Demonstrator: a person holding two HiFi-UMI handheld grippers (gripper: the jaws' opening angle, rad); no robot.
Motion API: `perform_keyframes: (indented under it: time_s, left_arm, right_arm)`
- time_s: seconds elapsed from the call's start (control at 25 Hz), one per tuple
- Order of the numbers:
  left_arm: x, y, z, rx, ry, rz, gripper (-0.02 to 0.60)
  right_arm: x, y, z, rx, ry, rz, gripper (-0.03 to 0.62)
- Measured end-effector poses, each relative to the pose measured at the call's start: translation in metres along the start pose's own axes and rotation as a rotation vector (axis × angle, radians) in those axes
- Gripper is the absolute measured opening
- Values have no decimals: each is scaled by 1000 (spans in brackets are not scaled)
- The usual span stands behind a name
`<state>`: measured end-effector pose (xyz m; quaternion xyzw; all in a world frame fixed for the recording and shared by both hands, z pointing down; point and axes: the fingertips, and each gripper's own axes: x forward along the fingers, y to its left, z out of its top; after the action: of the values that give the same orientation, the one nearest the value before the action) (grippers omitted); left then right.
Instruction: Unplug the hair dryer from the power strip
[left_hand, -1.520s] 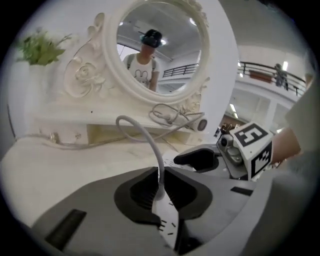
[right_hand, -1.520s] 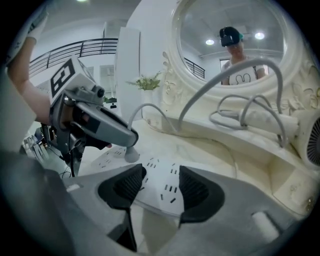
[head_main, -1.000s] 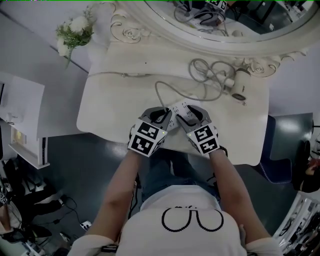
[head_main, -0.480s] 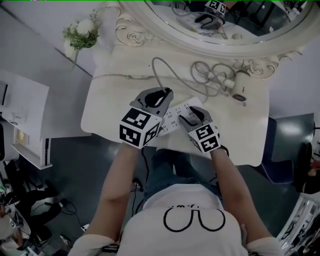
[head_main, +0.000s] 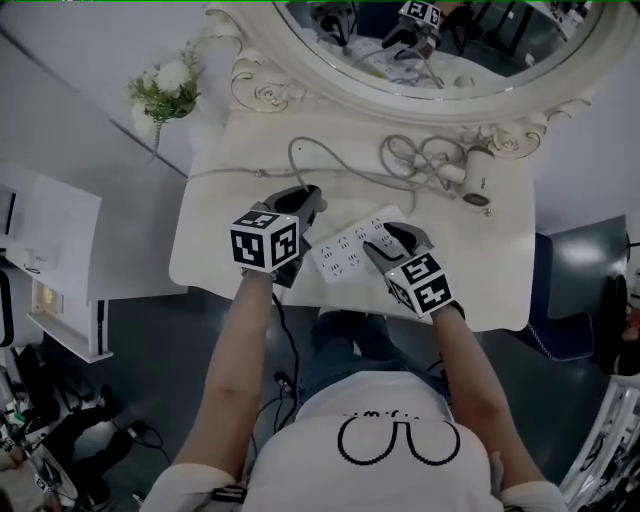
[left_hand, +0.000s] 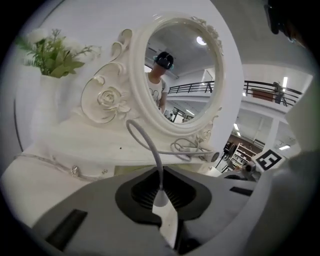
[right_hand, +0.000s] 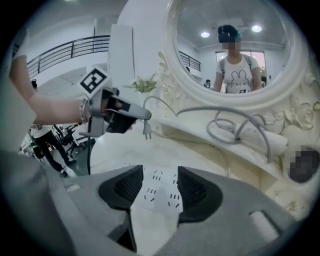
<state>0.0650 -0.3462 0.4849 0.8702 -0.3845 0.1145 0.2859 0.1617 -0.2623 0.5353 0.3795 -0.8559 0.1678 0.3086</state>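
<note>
My left gripper (head_main: 305, 200) is shut on the hair dryer's plug (left_hand: 167, 220), and the grey cord (left_hand: 145, 145) arcs out from between its pads. In the right gripper view the plug's prongs (right_hand: 147, 131) hang free in the air, clear of the sockets. The white power strip (head_main: 345, 255) lies near the table's front edge. My right gripper (head_main: 380, 240) is shut on its right end, and the strip's sockets (right_hand: 160, 185) show between the pads. The hair dryer (head_main: 478, 175) lies at the back right beside its coiled cord (head_main: 420, 155).
A large oval mirror (head_main: 440, 50) in an ornate white frame stands along the back of the table (head_main: 220, 240). A vase of white flowers (head_main: 160, 85) sits at the back left. A white shelf unit (head_main: 50, 250) stands on the floor to the left.
My left gripper has moved up and to the left, away from the power strip, with the plug and cord in it. The right gripper stayed on the strip and rose slightly.
</note>
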Motion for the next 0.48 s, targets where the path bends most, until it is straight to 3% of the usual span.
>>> perform_keyframes:
  time_s: [0.2, 0.48]
  left_arm:
    - [3, 44, -19, -61, 23, 106, 25]
    - [4, 93, -35, -75, 53, 290, 34]
  right_arm:
    - [-32, -5, 0, 56, -52, -85, 221]
    - [-56, -3, 3, 111, -114, -190, 213]
